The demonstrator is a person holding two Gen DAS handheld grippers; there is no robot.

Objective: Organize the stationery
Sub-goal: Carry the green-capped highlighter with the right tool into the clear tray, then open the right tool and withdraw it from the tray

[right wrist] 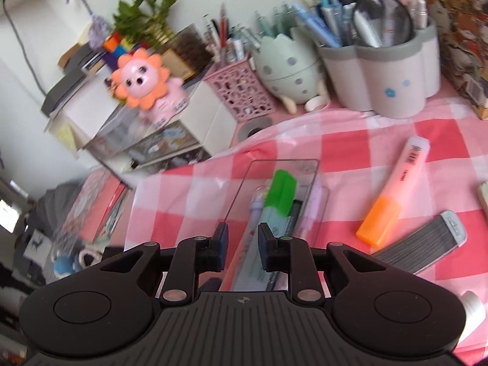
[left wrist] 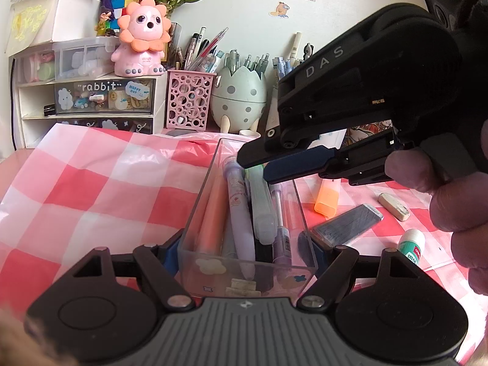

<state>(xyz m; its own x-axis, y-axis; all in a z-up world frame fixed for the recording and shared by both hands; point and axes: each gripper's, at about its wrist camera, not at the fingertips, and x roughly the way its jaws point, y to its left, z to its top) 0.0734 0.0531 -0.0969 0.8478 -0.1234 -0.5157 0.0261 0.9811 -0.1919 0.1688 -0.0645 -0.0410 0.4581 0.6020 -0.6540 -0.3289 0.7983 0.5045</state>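
Left gripper [left wrist: 247, 251] clamping clear tray [left wrist: 195, 213] of pens, right gripper [right wrist: 243, 244] parted above green highlighter [right wrist: 279, 195], orange highlighter [right wrist: 393, 195] beside.

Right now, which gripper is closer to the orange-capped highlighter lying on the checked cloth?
Right. The right gripper hovers over the far end of the clear plastic tray, beside the orange-capped highlighter. The left gripper clamps the tray's near end, farther away.
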